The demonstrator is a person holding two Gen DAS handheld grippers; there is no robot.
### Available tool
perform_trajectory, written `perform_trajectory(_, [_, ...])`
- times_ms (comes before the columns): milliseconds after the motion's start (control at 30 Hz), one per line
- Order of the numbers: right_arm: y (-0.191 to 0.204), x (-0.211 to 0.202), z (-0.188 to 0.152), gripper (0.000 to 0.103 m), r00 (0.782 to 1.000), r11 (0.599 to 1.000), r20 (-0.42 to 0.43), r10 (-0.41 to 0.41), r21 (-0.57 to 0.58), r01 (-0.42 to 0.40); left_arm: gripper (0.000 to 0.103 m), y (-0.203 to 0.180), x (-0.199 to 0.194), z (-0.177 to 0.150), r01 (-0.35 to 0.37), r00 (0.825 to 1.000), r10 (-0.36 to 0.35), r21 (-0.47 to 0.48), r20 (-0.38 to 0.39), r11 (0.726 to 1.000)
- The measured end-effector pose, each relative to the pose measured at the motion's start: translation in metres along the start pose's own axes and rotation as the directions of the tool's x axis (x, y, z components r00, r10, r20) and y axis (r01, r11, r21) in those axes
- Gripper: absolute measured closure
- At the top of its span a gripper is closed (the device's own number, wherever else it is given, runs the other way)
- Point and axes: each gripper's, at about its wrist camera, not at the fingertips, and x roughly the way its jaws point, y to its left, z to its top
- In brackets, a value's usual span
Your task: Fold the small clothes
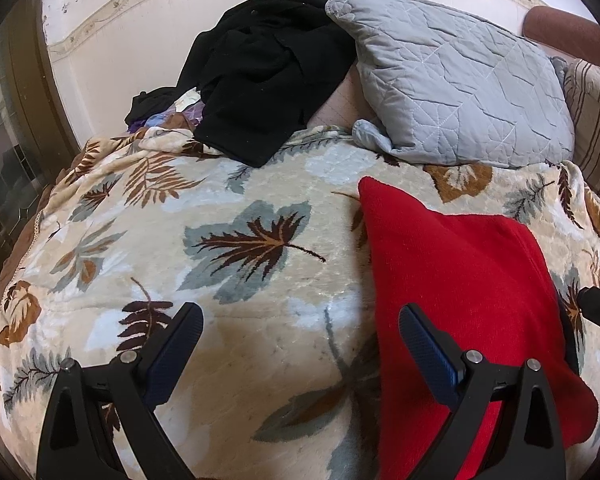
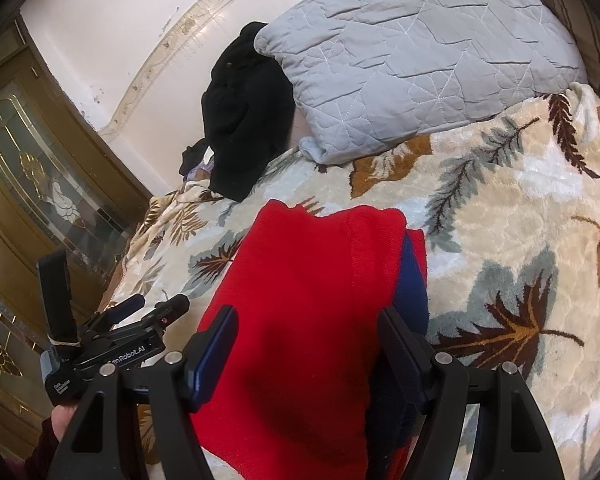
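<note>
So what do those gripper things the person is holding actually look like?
Each gripper is black, with two triangular arms with cut-out holes, silver pivot bolts, and fingers faced with ribbed dark blue pads. The left gripper's body carries white lettering. A dark red sleeve shows beneath it.

Black tongs (image 1: 300,340) with blue ribbed pads (image 1: 430,354), silver pivot screws, white lettering; dark maroon sleeve (image 2: 40,454).

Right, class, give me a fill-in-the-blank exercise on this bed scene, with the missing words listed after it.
1. The folded garment on the leaf-patterned blanket is ____ in colour.
2. The black clothes lie heaped against the ____, beside the grey quilted pillow.
3. The jaws of the left gripper stand ____, with nothing held.
4. A ____ edge shows along the garment's right side in the right wrist view.

Missing words: red; wall; open; blue
</note>
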Motion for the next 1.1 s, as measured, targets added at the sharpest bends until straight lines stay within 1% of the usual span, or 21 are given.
perform_trajectory(533, [-0.004,0.005,-0.002,0.027,1.0,1.0,-0.013,0.004,0.009,-0.004,0.005,-0.001,0.008,-0.002,0.008,1.0,-0.008,0.004,-0.013,1.0])
perform_trajectory(900, [-0.013,0.015,-0.003,0.027,0.999,0.999,-0.042,-0.001,0.042,0.003,0.005,-0.003,0.016,-0.005,0.025,0.999,-0.024,0.013,-0.032,1.0])
perform_trajectory(1100, [-0.017,0.018,-0.002,0.027,0.999,0.999,-0.044,-0.003,0.049,0.006,0.005,-0.003,0.021,-0.006,0.033,0.998,-0.033,0.015,-0.047,0.999])
